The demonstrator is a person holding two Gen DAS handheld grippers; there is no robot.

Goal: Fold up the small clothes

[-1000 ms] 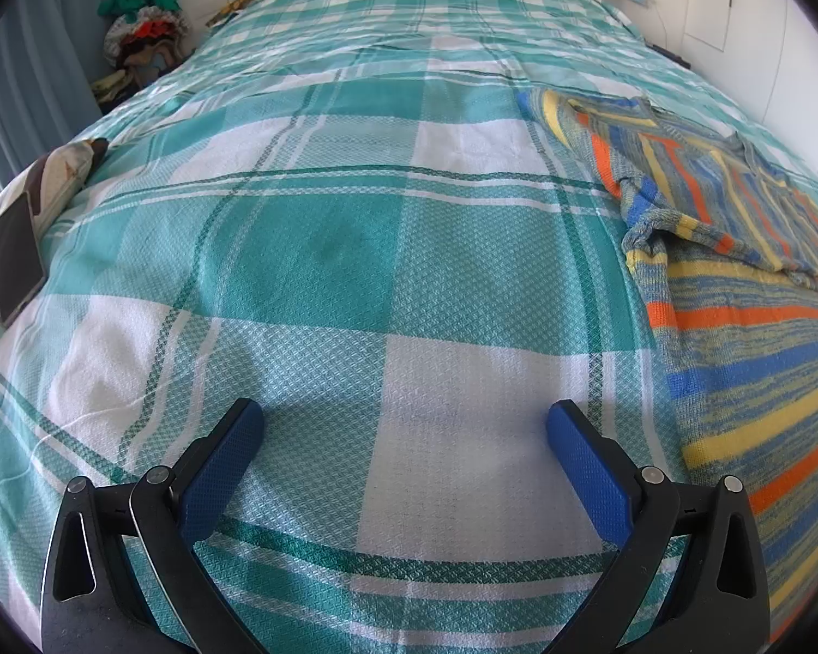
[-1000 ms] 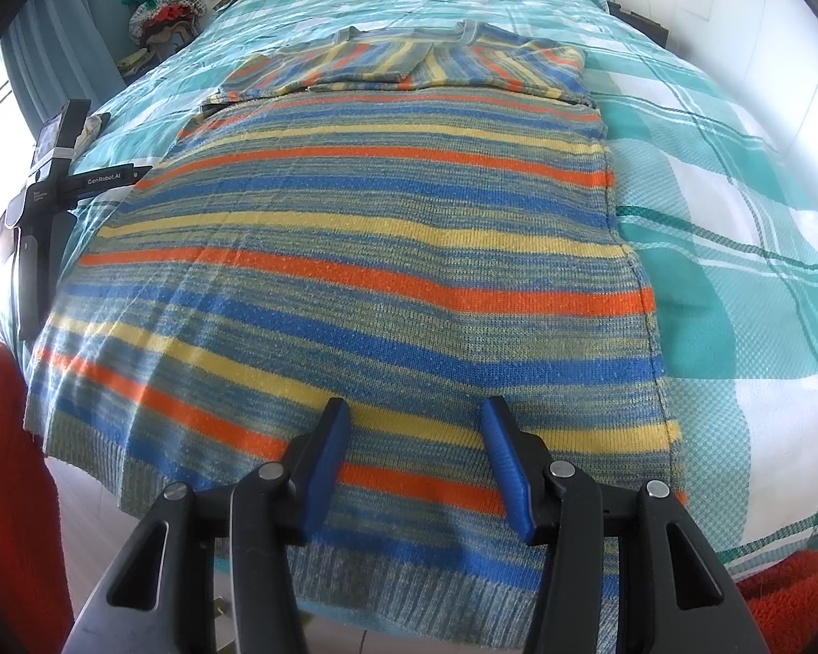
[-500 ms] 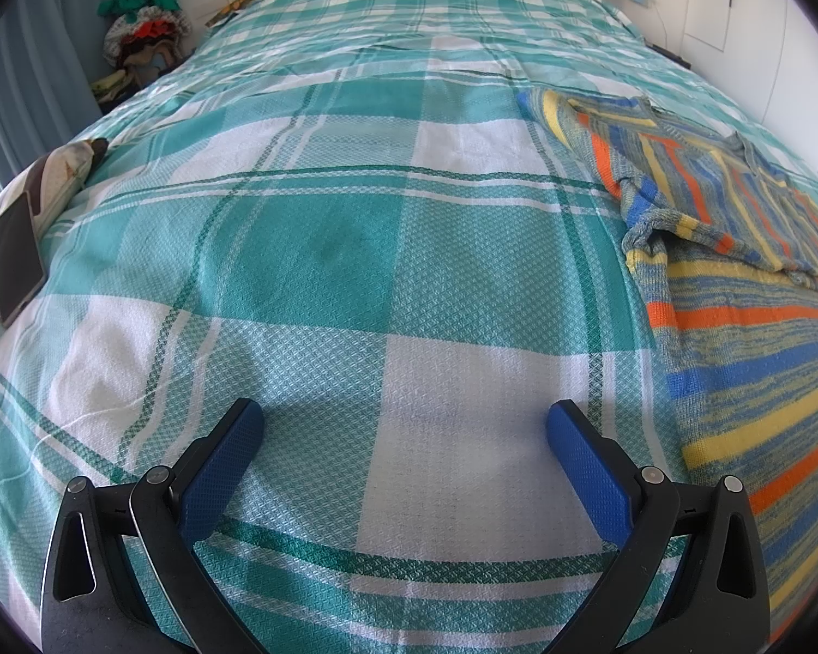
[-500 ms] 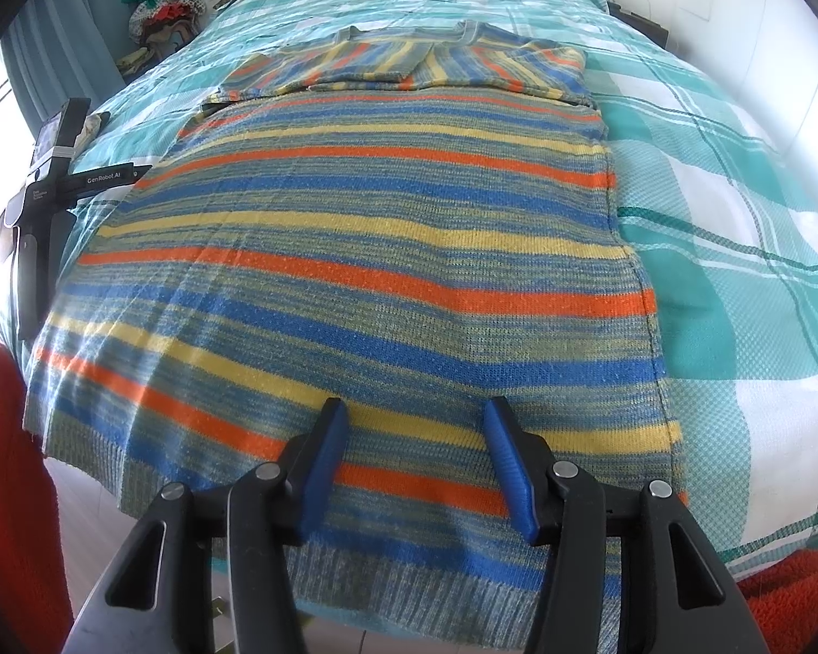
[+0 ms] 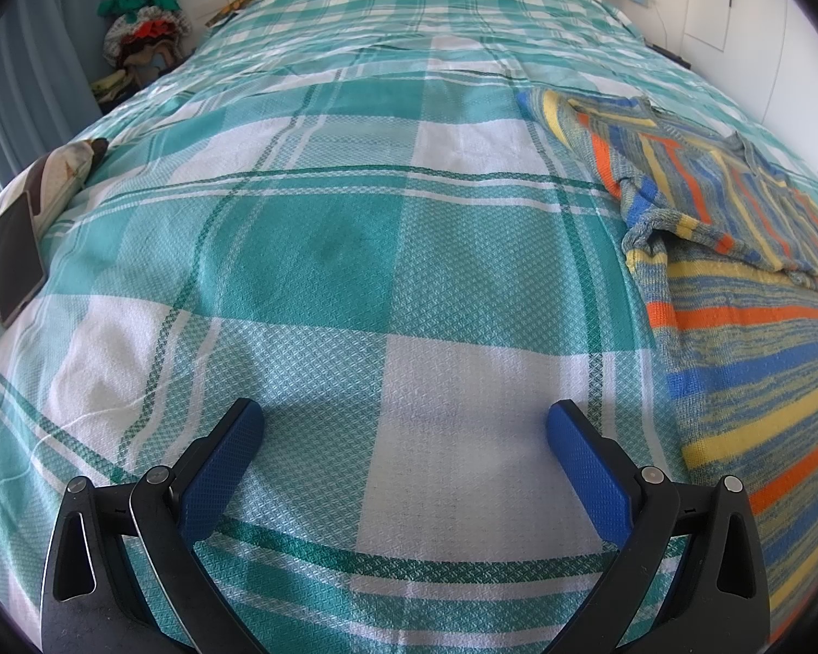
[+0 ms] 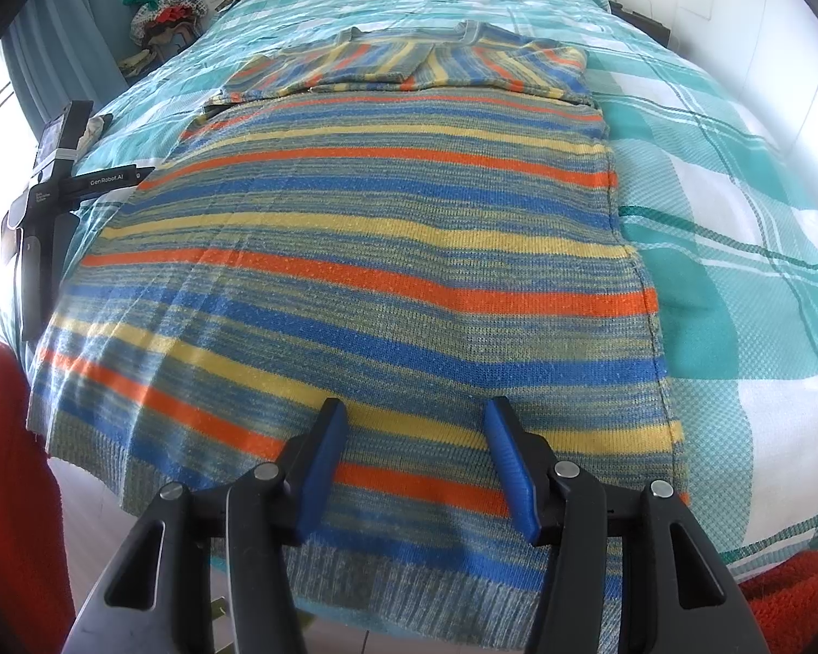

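A striped knit sweater (image 6: 376, 229) in blue, orange, yellow and grey-green lies flat on the bed, both sleeves folded across its chest at the far end. Its hem hangs over the bed's near edge. My right gripper (image 6: 415, 425) is open and empty, just above the sweater near the hem. The sweater also shows in the left wrist view (image 5: 747, 338) at the right. My left gripper (image 5: 403, 428) is wide open and empty over bare bedspread, left of the sweater. It also shows in the right wrist view (image 6: 54, 185) at the left edge.
The bed is covered by a teal and white checked spread (image 5: 327, 250). A phone (image 5: 13, 256) lies on a cushion at the left edge. A pile of clothes (image 5: 142, 27) sits beside the bed at the far left. Red fabric (image 6: 5, 463) shows at the near corners.
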